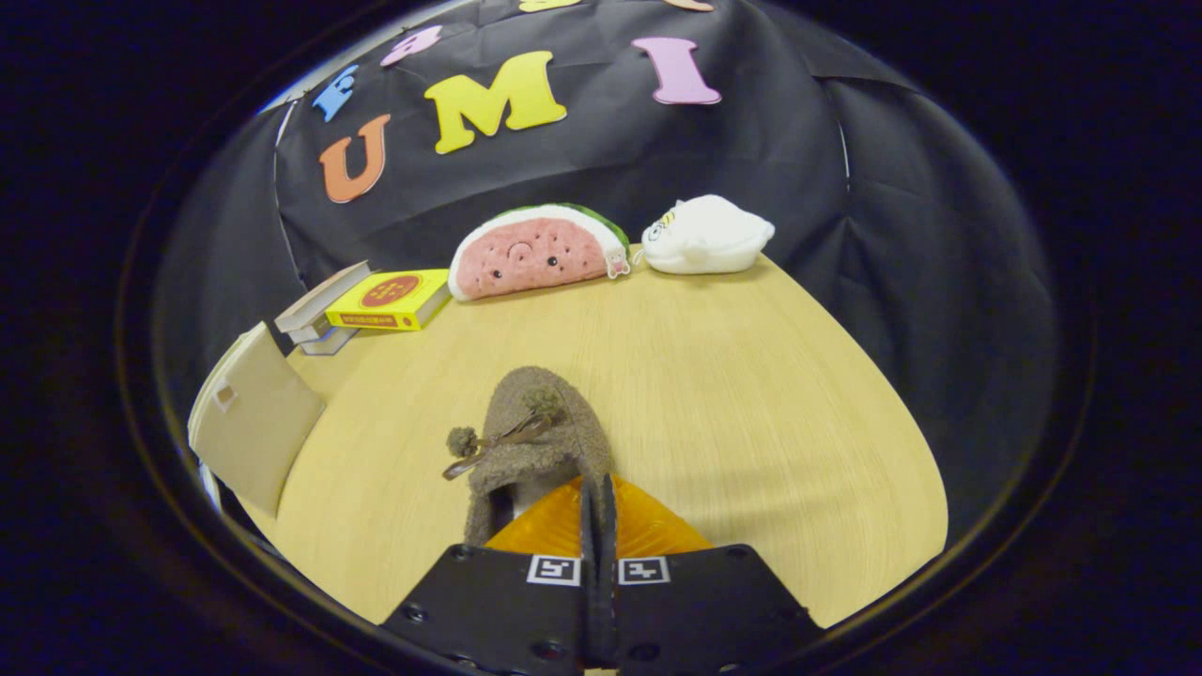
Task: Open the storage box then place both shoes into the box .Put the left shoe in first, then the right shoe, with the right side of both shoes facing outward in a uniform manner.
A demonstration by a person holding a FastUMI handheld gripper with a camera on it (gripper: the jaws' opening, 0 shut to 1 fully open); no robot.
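The tool (597,512) is closed tight, pinching the heel edge of the fuzzy shoe (537,441) near the bench's (751,376) front edge. The thin grip could slip, dropping the shoe. The box (255,427) waits open at the left edge. Books (371,305) and plush toys (610,246) line the back edge.

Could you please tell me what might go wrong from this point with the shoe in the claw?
1. The claw pinches only the thin heel edge of the fuzzy brown shoe, so it might slip free.
2. The beige storage box sits off to the side; the dangling pom-pom lace could snag on its rim.
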